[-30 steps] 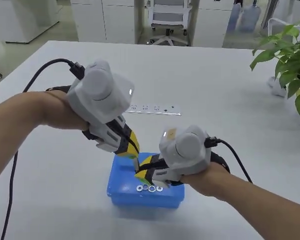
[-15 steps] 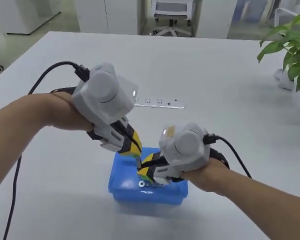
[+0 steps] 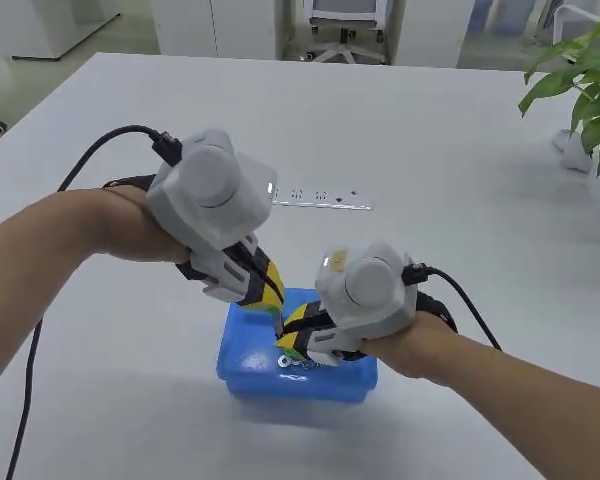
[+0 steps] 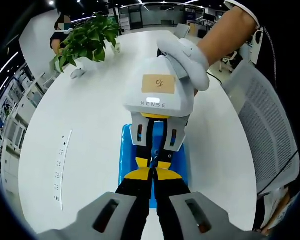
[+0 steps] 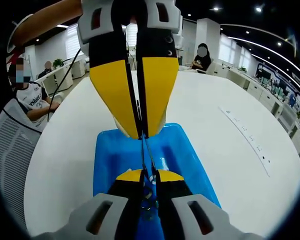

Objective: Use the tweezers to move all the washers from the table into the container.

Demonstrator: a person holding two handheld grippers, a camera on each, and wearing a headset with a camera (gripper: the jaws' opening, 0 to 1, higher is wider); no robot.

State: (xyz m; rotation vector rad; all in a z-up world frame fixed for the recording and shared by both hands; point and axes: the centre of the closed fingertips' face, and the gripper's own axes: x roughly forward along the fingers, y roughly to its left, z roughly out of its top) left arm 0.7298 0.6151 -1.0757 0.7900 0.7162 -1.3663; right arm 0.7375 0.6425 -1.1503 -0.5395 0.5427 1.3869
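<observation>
A blue container [image 3: 248, 360] sits on the white table [image 3: 430, 150] in the head view, with small silver washers [image 3: 296, 362] inside near its front edge. Both grippers meet tip to tip above it. My left gripper [image 3: 270, 298] comes from the upper left, my right gripper [image 3: 288, 342] from the right. In the right gripper view thin metal tweezers [image 5: 144, 152] run from the left gripper's yellow jaws down into my right gripper [image 5: 149, 176], over the container [image 5: 187, 155]. Both grippers are shut on the tweezers. In the left gripper view my left gripper [image 4: 152, 175] faces the right gripper above the container [image 4: 127, 150].
A white power strip [image 3: 320, 199] lies on the table beyond the container. A green plant [image 3: 590, 90] stands at the right edge, and an office chair [image 3: 345, 20] sits past the far edge. A black cable [image 3: 80, 165] trails from the left gripper. People sit at the table's side [image 5: 25, 100].
The head camera has shifted, so the whole scene sits a little higher. My right gripper has edged forward over the washers, which are now partly hidden under it. The left gripper has held its place.
</observation>
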